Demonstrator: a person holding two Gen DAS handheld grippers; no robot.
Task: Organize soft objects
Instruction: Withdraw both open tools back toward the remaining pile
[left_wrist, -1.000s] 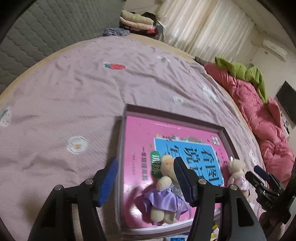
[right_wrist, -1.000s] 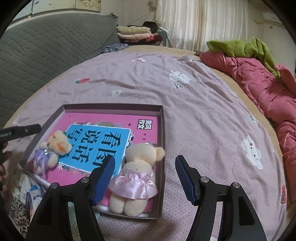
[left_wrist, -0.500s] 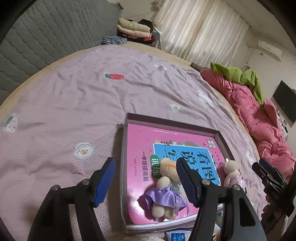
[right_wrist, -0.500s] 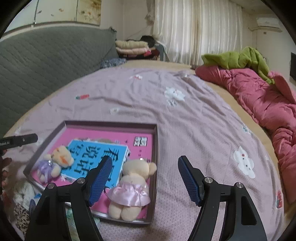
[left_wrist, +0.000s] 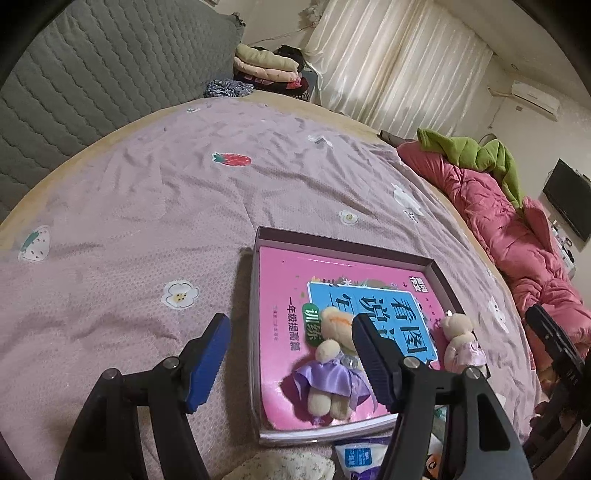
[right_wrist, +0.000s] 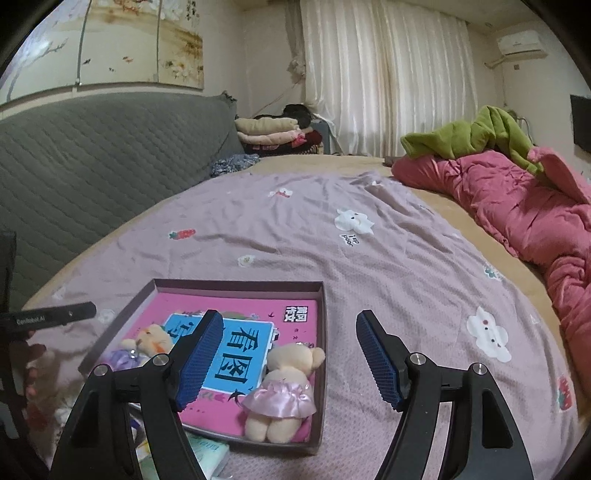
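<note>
Shallow mauve cardboard box (right_wrist: 320, 332) lies on lilac patterned bedsheet (right_wrist: 388, 258), near bed's front edge. Inside, on pink book (left_wrist: 284, 295): purple-dressed plush bear (left_wrist: 334, 365) at box's front-left corner, pink-dressed plush bear (right_wrist: 284, 391) at front-right corner. Left gripper (left_wrist: 291, 360) spread, empty; right gripper (right_wrist: 290, 360) spread, empty.

two small beige teddy bears lie on their backs in a shallow box (right_wrist: 323, 332), on top of a pink book (right_wrist: 258, 314). the purple-dress bear (left_wrist: 330, 365) is at the box's left near corner, head toward the book's blue panel. the pink-dress bear (right_wrist: 282, 391) rests against the right wall, near corner.
</note>
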